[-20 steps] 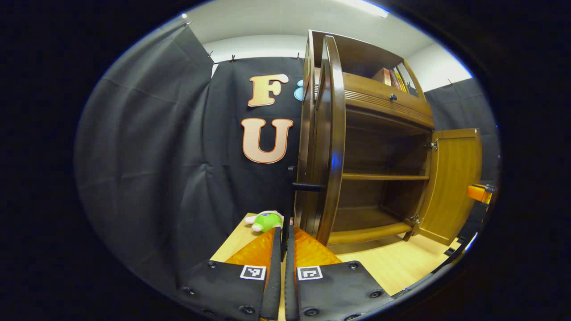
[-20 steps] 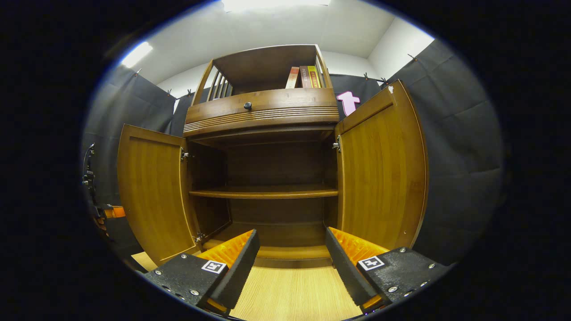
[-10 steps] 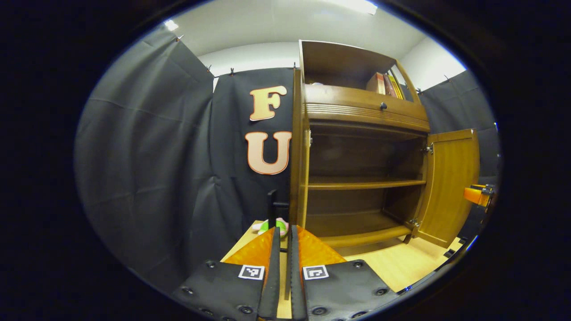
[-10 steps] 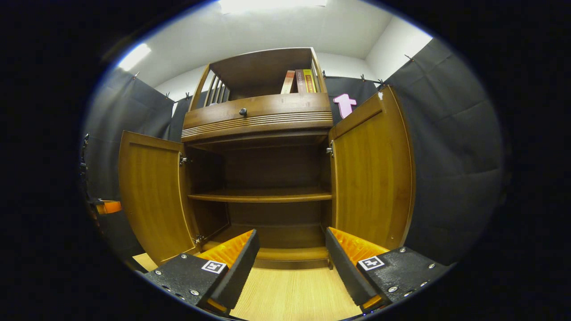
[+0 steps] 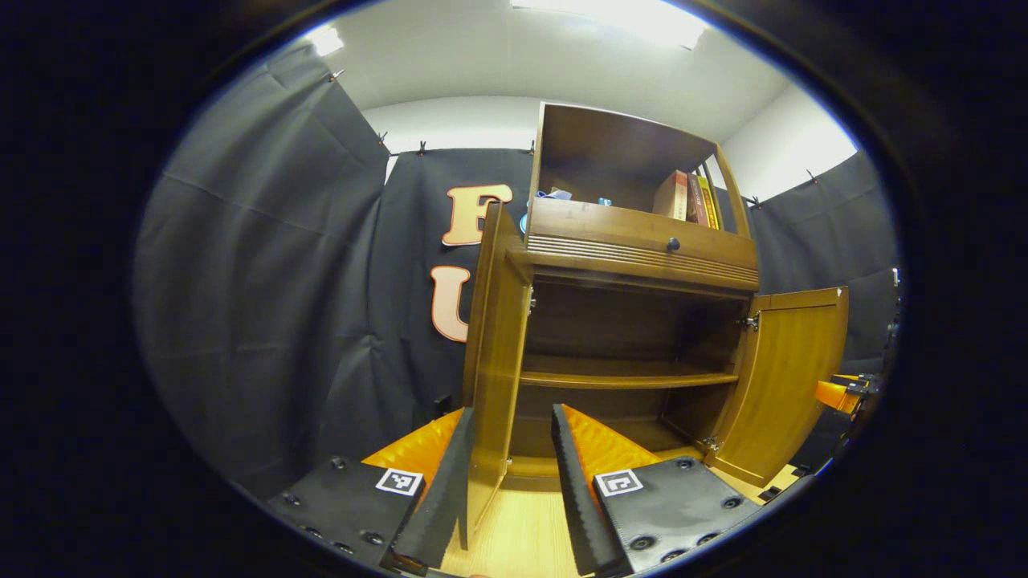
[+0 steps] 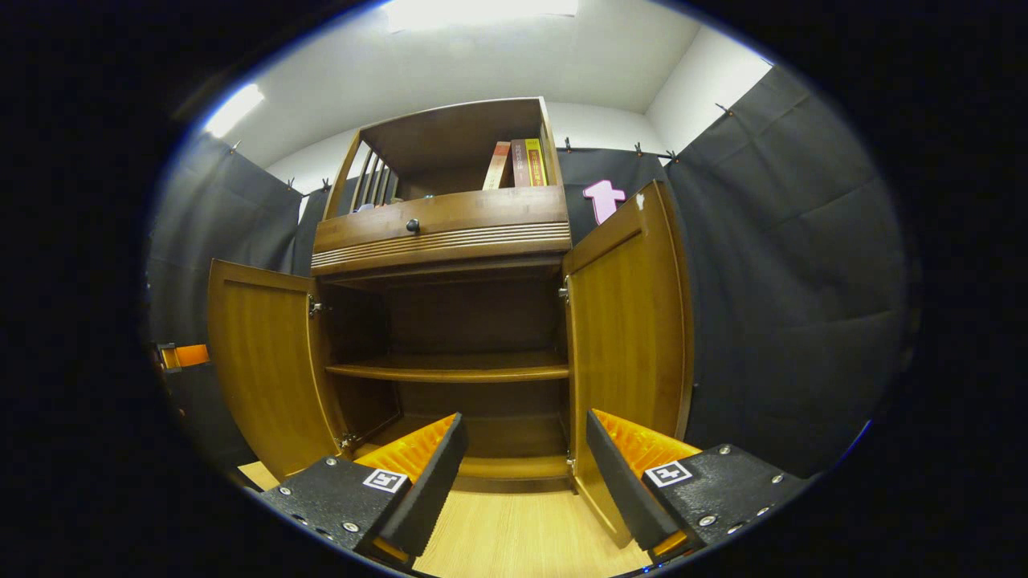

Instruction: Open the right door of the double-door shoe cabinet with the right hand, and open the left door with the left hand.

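Two cabinet doors [image 6: 257, 361] [image 6: 626, 337] wide open

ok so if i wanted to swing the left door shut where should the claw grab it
Probably its free vertical edge. The left door stands open, nearly edge-on to the left claw, and the panel is thin enough to fit the open gap. Come straight in from the front, one finger on each face.

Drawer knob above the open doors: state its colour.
The drawer knob is black, set on the brown wooden drawer front. It shows best in the right gripper view.
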Demonstrator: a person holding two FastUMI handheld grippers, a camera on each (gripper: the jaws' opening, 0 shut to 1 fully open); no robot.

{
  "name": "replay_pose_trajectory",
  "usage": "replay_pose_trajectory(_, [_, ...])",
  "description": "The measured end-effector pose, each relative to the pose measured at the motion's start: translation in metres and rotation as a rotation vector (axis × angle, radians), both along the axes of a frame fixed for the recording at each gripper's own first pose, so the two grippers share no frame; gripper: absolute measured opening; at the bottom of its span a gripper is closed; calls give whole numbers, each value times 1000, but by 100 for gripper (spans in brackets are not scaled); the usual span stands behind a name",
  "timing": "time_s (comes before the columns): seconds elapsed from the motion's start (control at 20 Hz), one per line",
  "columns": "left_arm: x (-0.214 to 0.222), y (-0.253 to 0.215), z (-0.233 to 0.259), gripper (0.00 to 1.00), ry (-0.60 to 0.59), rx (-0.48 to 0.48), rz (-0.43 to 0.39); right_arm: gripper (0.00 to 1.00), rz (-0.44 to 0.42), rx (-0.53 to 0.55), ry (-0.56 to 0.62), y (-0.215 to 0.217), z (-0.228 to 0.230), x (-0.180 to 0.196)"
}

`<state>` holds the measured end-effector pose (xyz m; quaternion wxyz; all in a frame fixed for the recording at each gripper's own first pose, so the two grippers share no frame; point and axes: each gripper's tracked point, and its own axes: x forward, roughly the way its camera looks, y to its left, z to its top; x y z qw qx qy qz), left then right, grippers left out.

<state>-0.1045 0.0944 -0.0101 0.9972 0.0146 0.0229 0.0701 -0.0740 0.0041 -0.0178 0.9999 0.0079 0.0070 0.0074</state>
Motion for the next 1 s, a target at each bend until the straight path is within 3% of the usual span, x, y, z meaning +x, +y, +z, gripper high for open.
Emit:
replay_pose_trajectory(0.05, [3,-2,4,60,-7,19,4,92,-4,-5,-6,-5,4,0])
replay_pose_trajectory(0.2, [6,-13,13,80,-34,56,7,92,-21,-27,-29,-16,17,-1])
replay_pose_trajectory(0.5, [23,-52,19,94,-49,74,-67,92,-34,-32,-31,-27,20,1])
replay_pose_trajectory(0.7, [33,-81,10,96,-26,43,-130,92,-44,-31,-12,-32,14,8])
replay_pose_trajectory(0.75, [35,-84,7,96,-12,42,-135,100,-44,-29,-14,-32,15,9])
replay_pose_trajectory(1.0, [47,-90,2,96,8,58,-131,100,-32,-14,-24,-29,16,14])
